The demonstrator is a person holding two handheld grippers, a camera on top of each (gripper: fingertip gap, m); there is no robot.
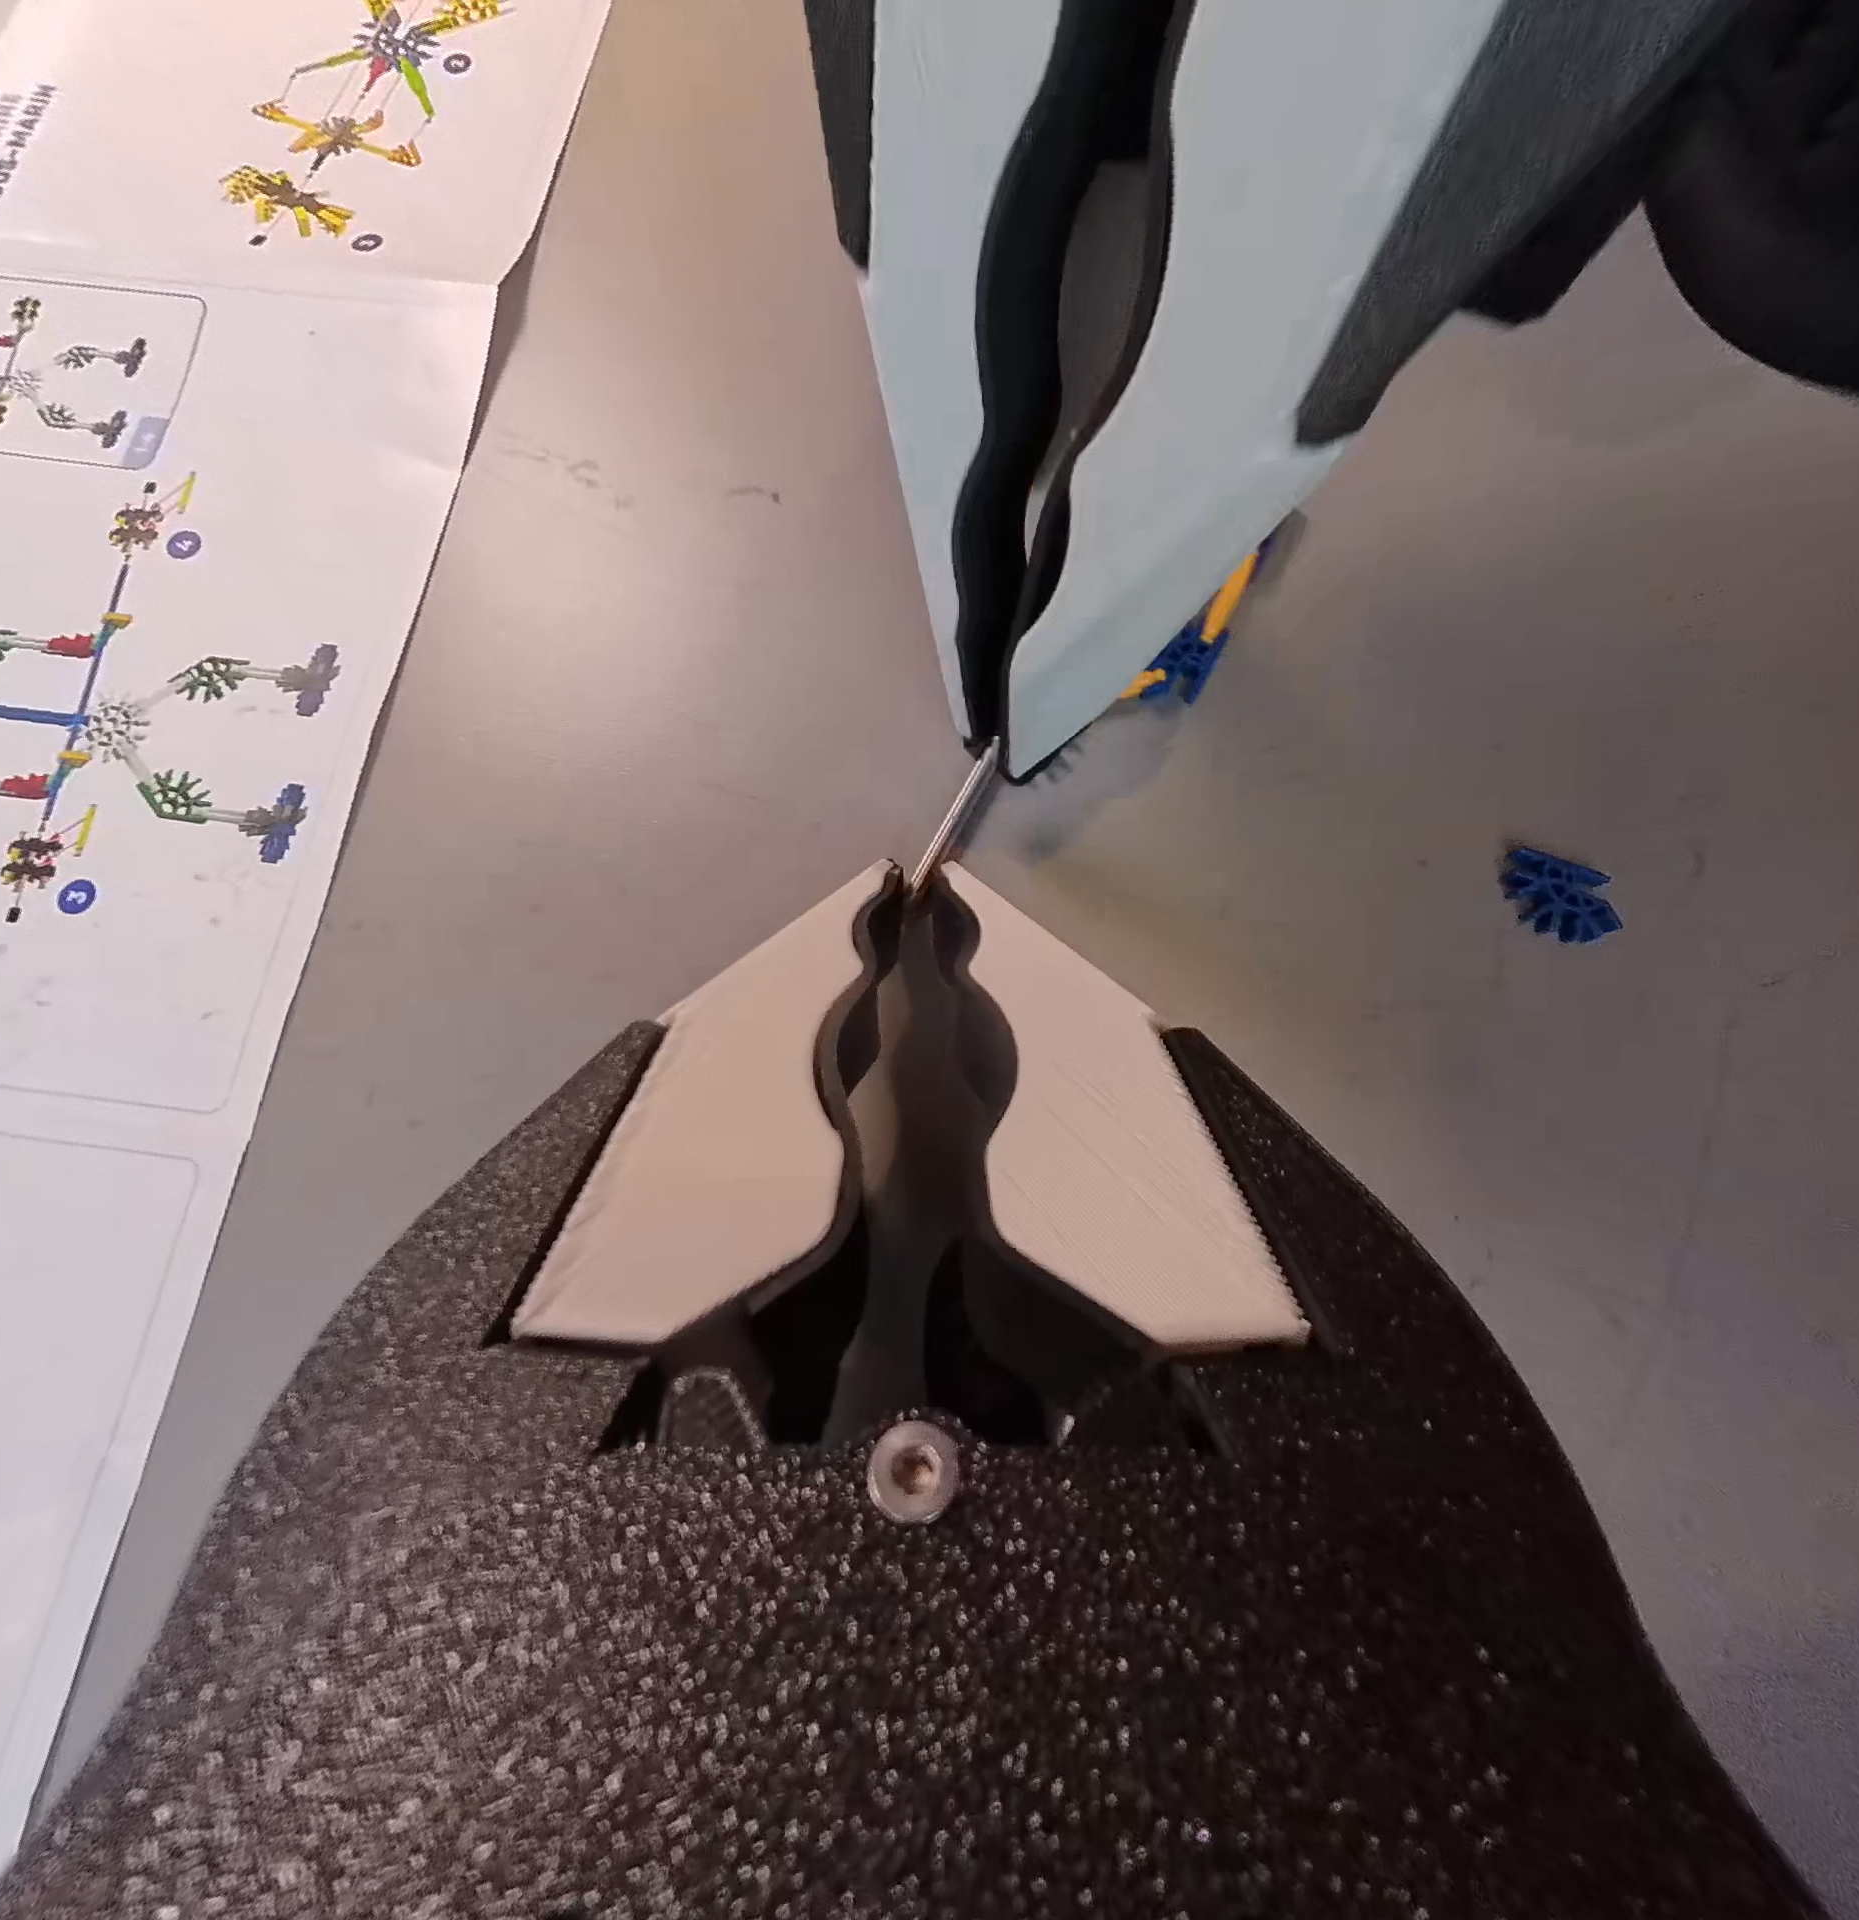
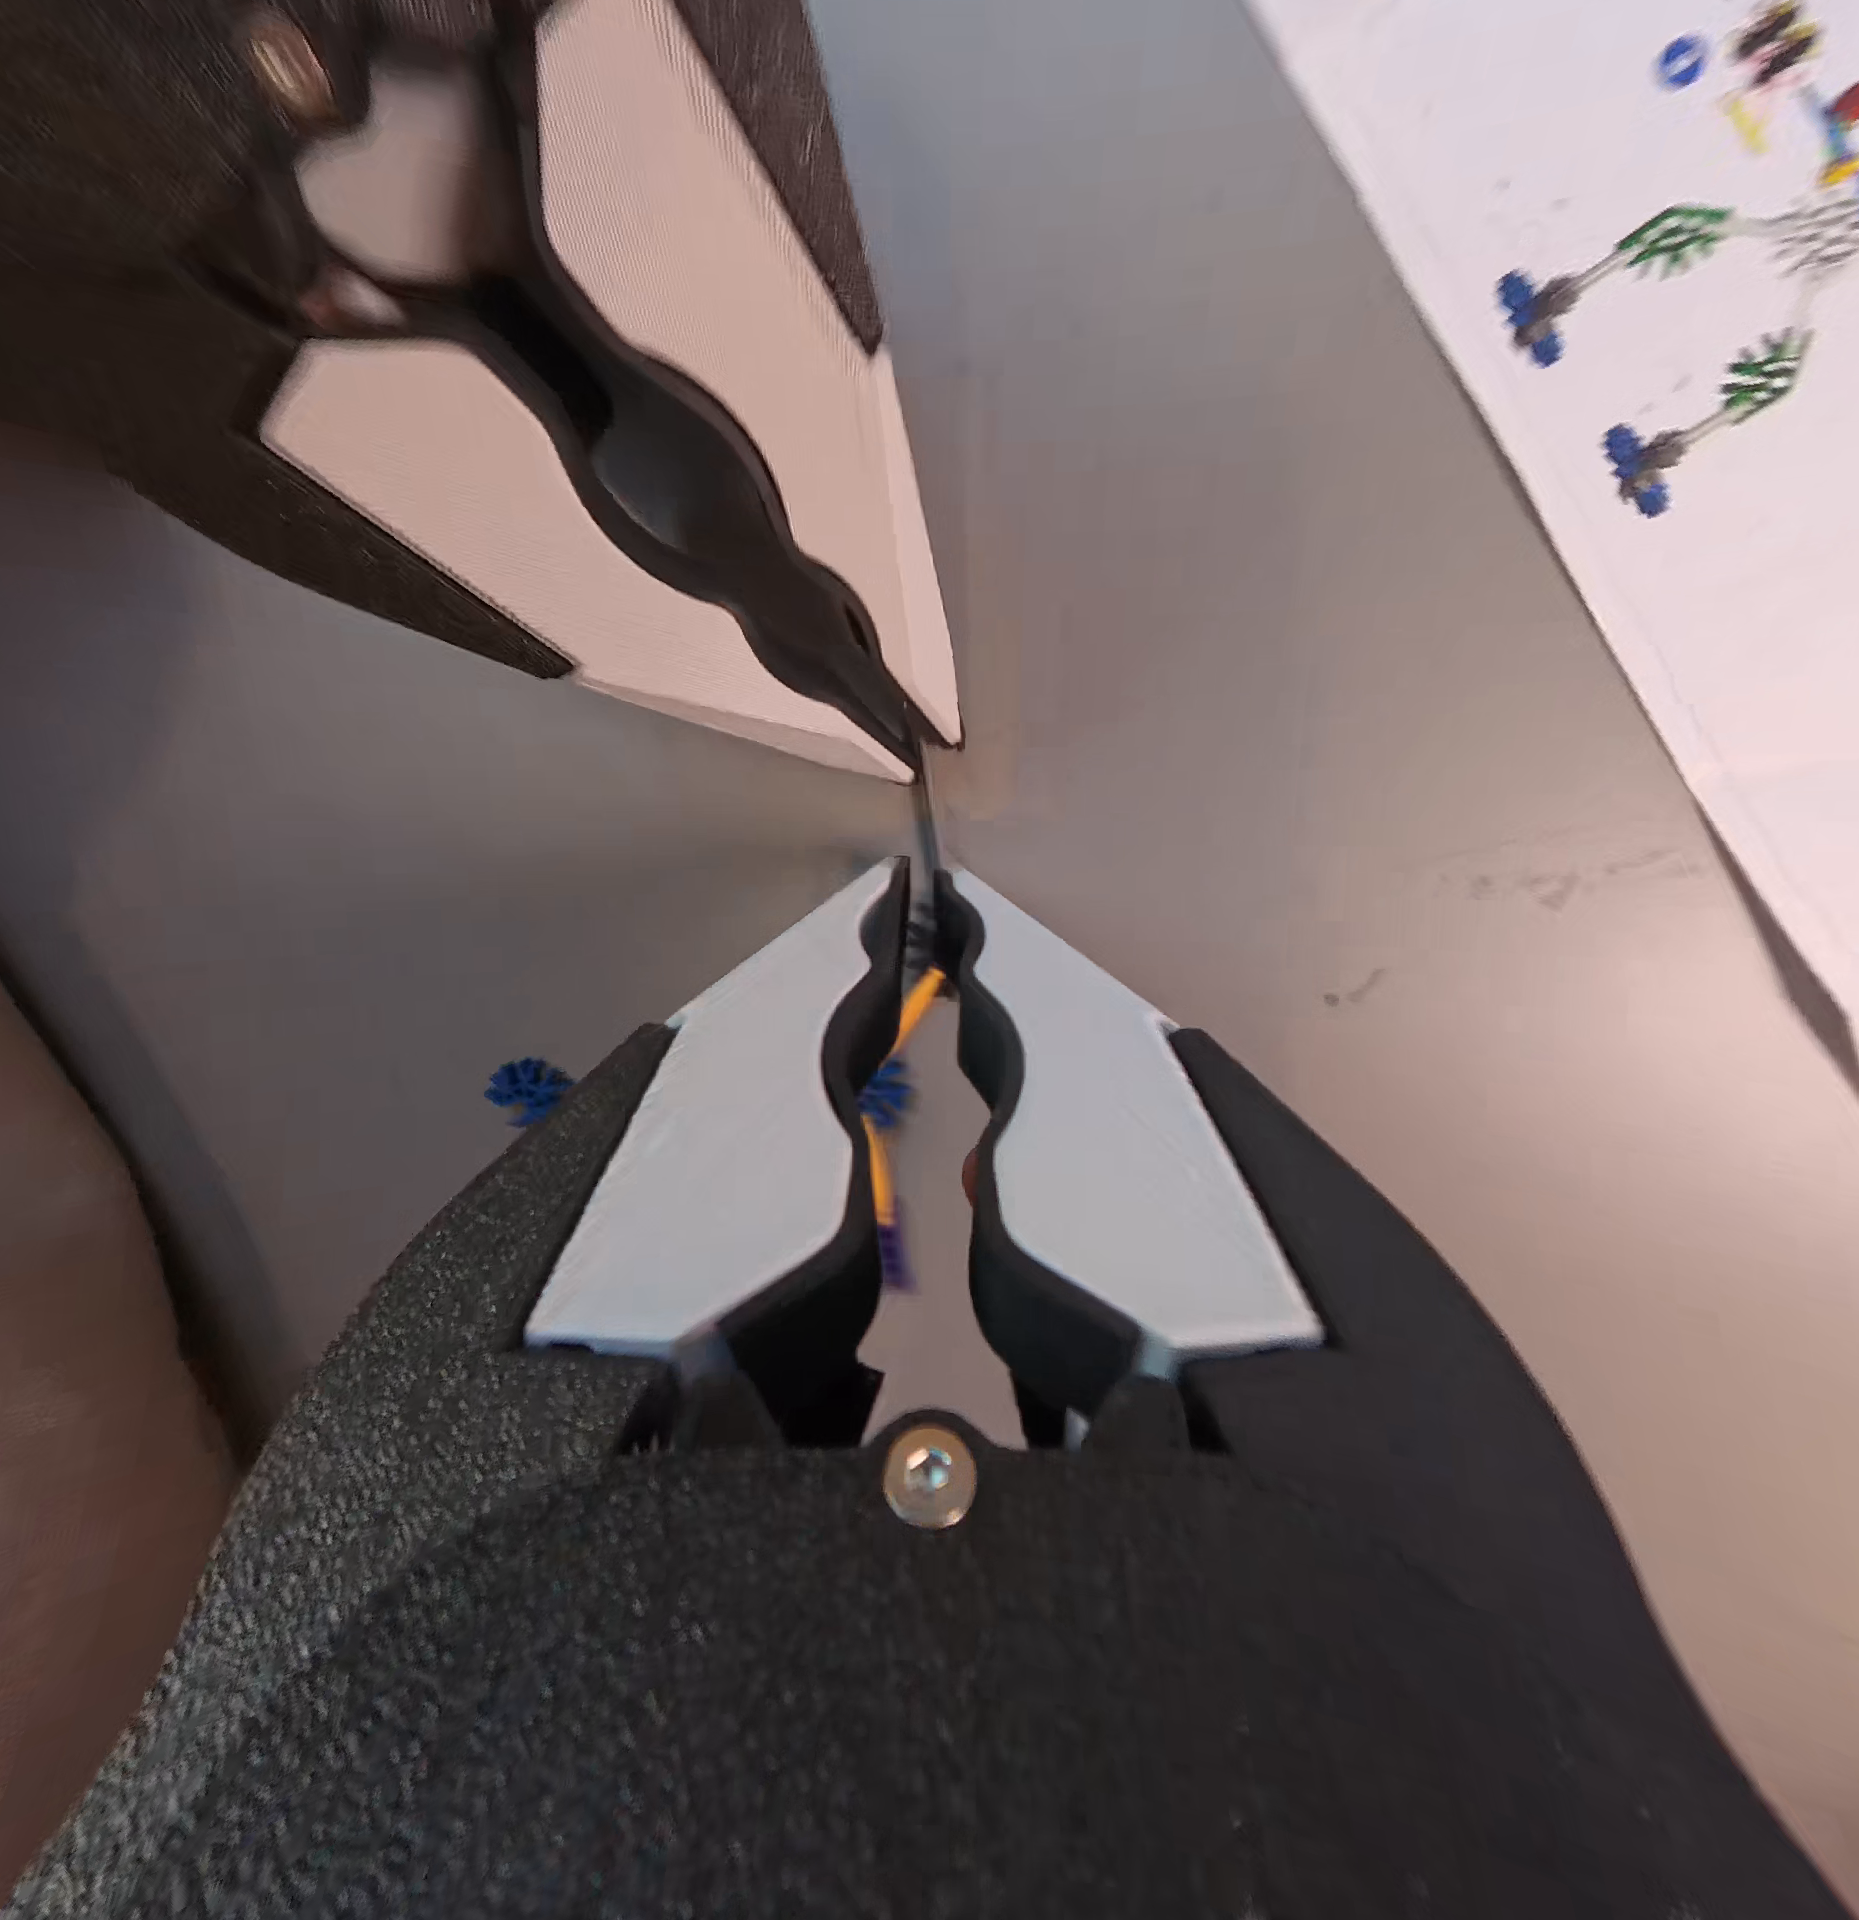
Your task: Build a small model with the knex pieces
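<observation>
Both grippers meet tip to tip over the grey table (image 1: 634, 582), sharing one thin grey rod (image 1: 954, 816). The left gripper (image 1: 917, 883) has its fingers narrowed right down on the near end of the rod, pinching it at the very tips. The right gripper (image 1: 992, 756) comes in from above and opposite, its fingers likewise drawn together on the far end; in the right wrist view its own tips (image 2: 920, 883) close on the rod (image 2: 925, 821), and a small build of yellow rods and blue connectors (image 2: 889, 1091) shows through the gap behind them, though whether that build is joined to the rod cannot be told. With so little of the rod between the two sets of tips, the judgement is that the work calls for both grips to stay square and in line along the rod's axis; any twist of one against the other would likely pop it out sideways. A steady pinch at the tips, with force only along the rod, looks safest. A loose blue connector (image 1: 1561, 894) lies on the table to the right, well apart, and an instruction sheet (image 1: 177, 623) with coloured diagrams lies to the left. The right wrist view is blurred, so fine contact there is uncertain.
</observation>
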